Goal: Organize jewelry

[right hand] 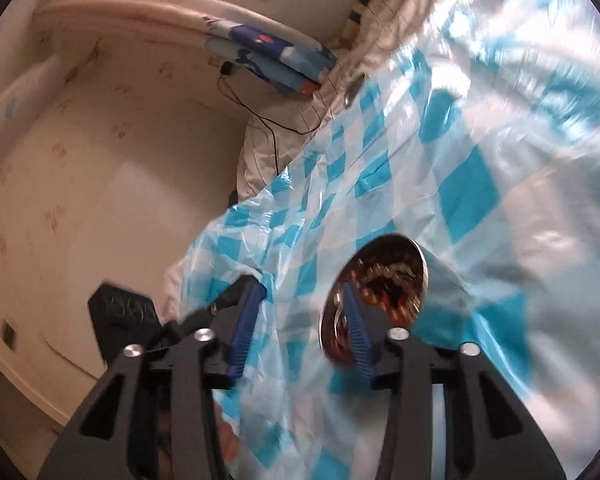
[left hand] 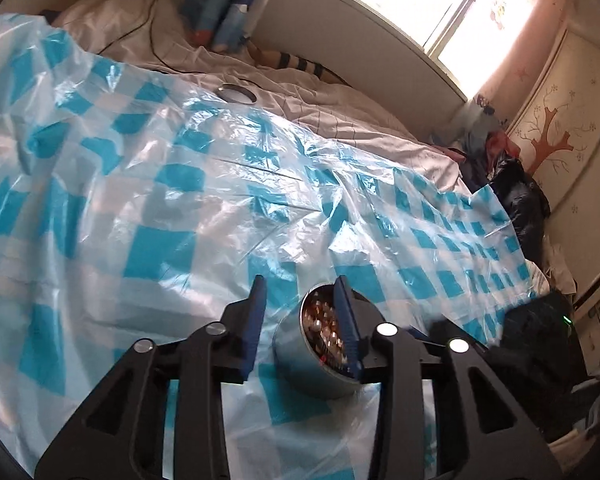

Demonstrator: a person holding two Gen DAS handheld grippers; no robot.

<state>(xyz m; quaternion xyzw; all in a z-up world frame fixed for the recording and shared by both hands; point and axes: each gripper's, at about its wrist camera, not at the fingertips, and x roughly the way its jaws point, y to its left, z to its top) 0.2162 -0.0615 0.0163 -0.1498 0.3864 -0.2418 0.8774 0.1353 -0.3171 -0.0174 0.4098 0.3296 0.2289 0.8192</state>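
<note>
A round metal tin (left hand: 320,354) filled with beaded jewelry sits on a blue-and-white checked plastic sheet (left hand: 160,200) spread over a bed. My left gripper (left hand: 300,292) is open; its right finger reaches over the tin's mouth and its left finger stands clear to the left. In the right wrist view the same tin (right hand: 380,292) shows its beads, and my right gripper (right hand: 302,286) is open, its right finger in front of the tin's mouth. The tin's lid (left hand: 237,93) lies far back on the white bedsheet; it also shows in the right wrist view (right hand: 354,88).
Folded blue bedding (left hand: 220,4) lies at the headboard, with a black cable (left hand: 152,28) across the pillow. Dark bags and clothes (left hand: 516,192) are piled beside the bed on the right. The right wrist view is blurred; a wall (right hand: 100,160) and a black device (right hand: 124,312) are to its left.
</note>
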